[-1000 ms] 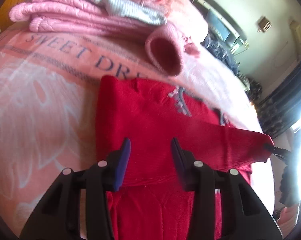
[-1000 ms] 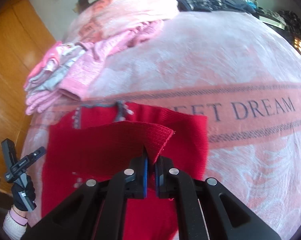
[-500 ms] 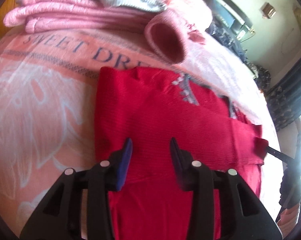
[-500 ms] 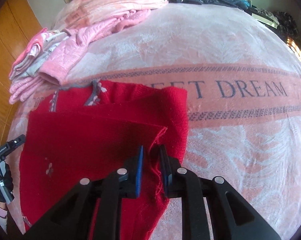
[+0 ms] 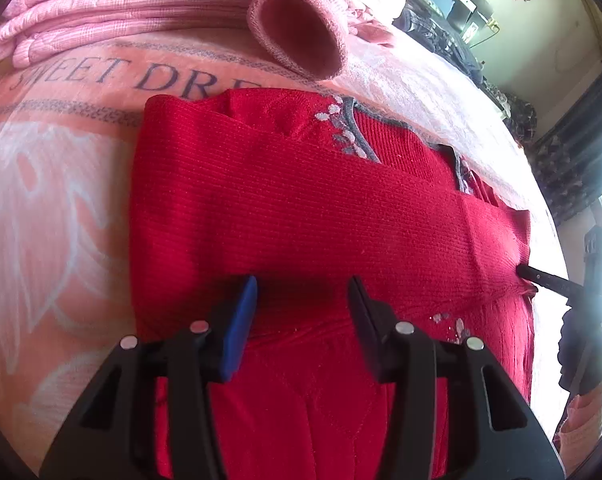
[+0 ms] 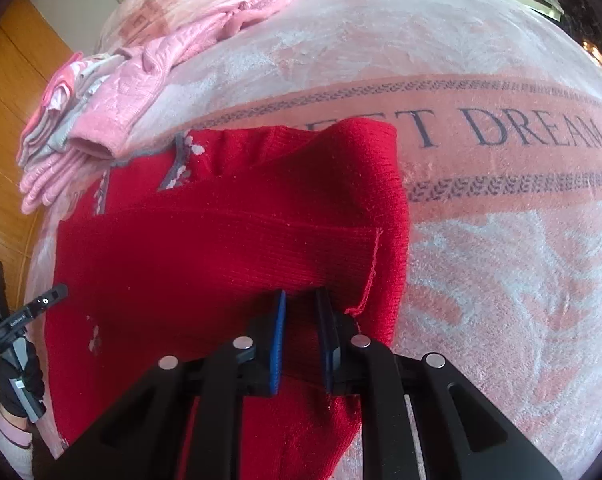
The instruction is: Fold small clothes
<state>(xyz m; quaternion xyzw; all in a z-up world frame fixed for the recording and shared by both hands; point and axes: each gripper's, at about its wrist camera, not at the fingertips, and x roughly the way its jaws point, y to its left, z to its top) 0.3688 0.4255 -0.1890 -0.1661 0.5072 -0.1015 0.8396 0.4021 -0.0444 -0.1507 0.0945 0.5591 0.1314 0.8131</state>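
red sweater (image 5: 301, 216) flat on bed blanket (image 6: 501, 240) below pink pile (image 5: 113, 4) | left tool (image 5: 303, 308) wide open, empty | right tool (image 6: 301, 312) slightly parted, sleeve released I judge | risk: fingers snag knit, undoing sleeve fold

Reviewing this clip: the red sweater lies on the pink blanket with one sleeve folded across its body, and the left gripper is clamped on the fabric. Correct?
Not quite. The left gripper is open, its fingers spread above the red sweater without pinching it, as the left wrist view shows. The sleeve does lie folded across the body, on the pink blanket.
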